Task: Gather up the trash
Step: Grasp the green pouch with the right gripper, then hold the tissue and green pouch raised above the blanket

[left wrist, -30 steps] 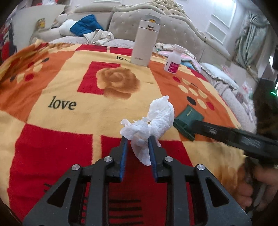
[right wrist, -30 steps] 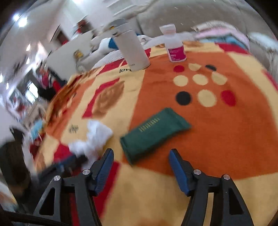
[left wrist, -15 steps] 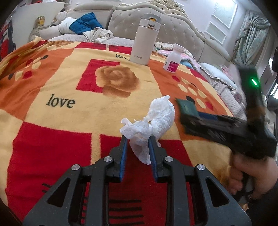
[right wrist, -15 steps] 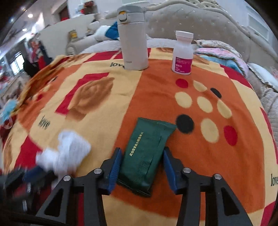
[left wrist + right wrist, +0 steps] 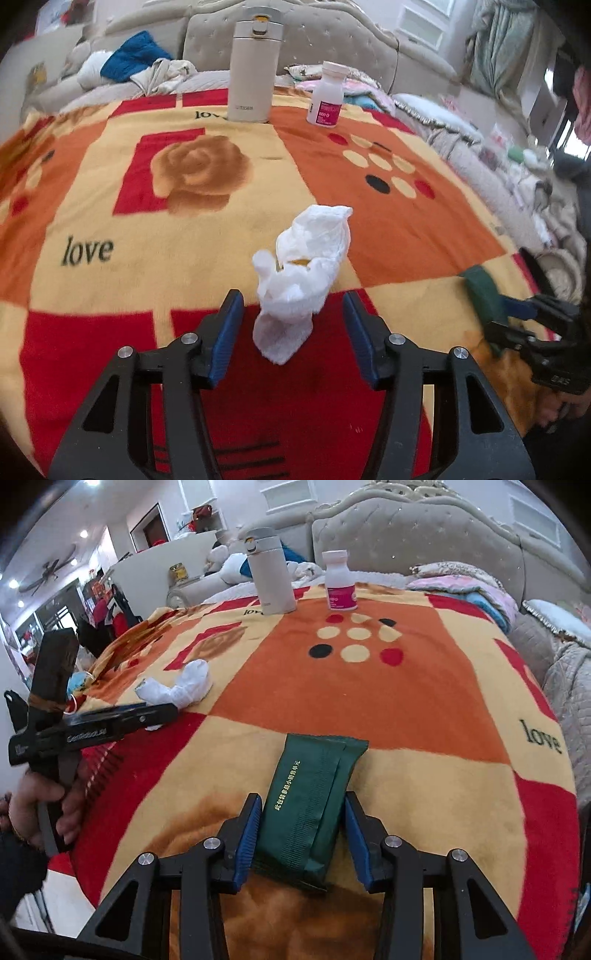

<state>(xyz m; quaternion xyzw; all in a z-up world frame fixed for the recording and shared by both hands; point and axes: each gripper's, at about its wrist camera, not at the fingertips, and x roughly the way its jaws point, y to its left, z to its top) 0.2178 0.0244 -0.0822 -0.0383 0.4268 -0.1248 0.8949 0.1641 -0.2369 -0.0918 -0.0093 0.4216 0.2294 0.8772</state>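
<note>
With the left gripper fingers wide around the loose tissue and the right gripper fingers narrow on the green packet near the blanket's front edge, either item may slip free.

Left gripper sat low, level, fingers pointing forward, jaws spread wide with blue pads well apart. Right gripper also low and level, jaws narrowed partway, pads pressed against what lay between them. Left hand wrapped around its handle, knuckles outward.
</note>
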